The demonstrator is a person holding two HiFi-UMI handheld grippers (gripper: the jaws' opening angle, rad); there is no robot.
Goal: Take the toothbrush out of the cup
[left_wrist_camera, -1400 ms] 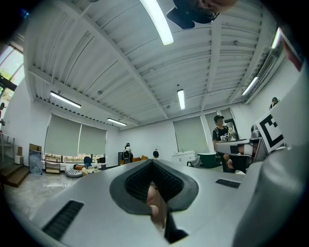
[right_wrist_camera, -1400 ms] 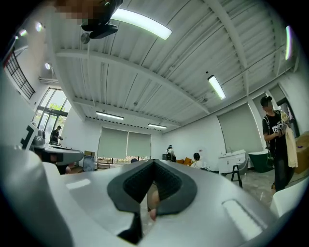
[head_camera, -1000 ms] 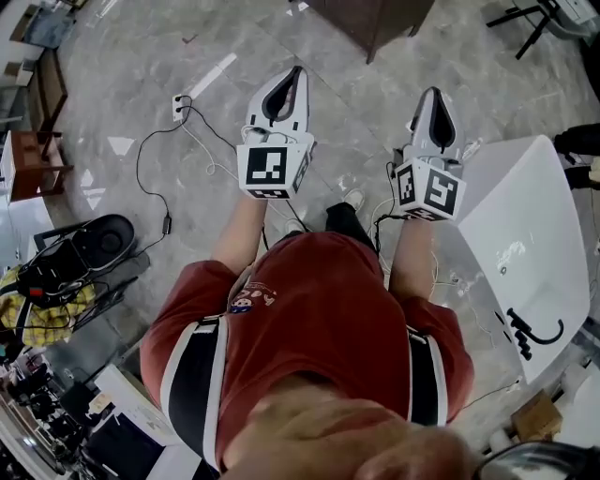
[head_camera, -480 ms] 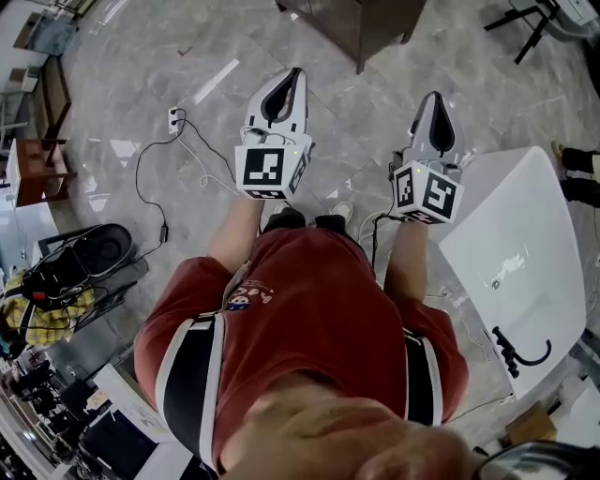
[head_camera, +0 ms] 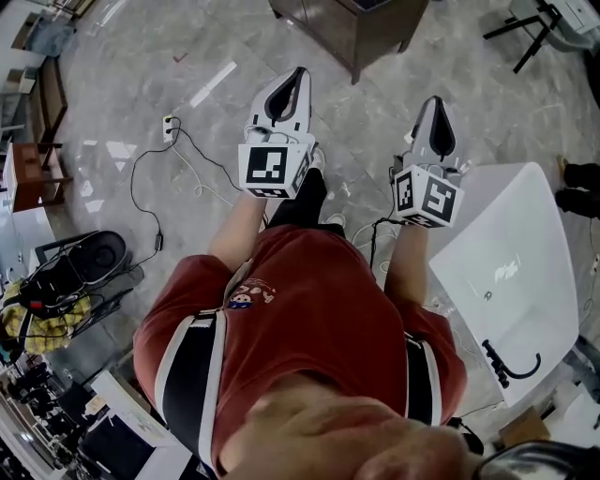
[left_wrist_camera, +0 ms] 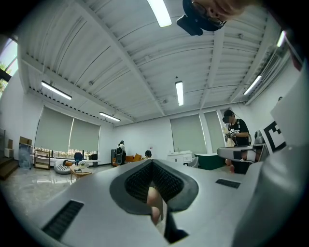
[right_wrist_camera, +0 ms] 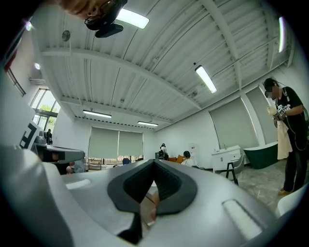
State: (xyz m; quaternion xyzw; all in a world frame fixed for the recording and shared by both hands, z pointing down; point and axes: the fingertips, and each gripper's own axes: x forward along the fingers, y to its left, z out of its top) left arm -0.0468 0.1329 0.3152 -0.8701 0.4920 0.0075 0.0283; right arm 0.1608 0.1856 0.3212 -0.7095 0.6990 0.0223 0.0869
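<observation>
Plainly, neither the toothbrush nor the cup shows in any view, so where they stand cannot be told; the task's own step has not begun

Both tools are carried out in front of the chest, level, pointing away from the body. The left gripper [head_camera: 298,75] is clenched, its dark pads meeting with nothing between them, and the right gripper [head_camera: 433,101] is clenched and empty as well. Holding them closed and level reads as a carrying posture, not a reach: nothing within range calls for open jaws

The white tub [head_camera: 530,234] is the nearest fixture. The right gripper hangs just beside its near corner, over the floor [head_camera: 141,66] and not over the rim; the left gripper is farther from the tub, on the far side of the right one. A black tap [head_camera: 511,361] sits at the tub's end nearest the person's right elbow. A dark cabinet [head_camera: 352,23] stands beyond the tub, ahead of both grippers, and a power strip [head_camera: 169,122] with its cable lies well away from the tub, past the left gripper

Likely next: find the cup, then open one gripper on approach
</observation>
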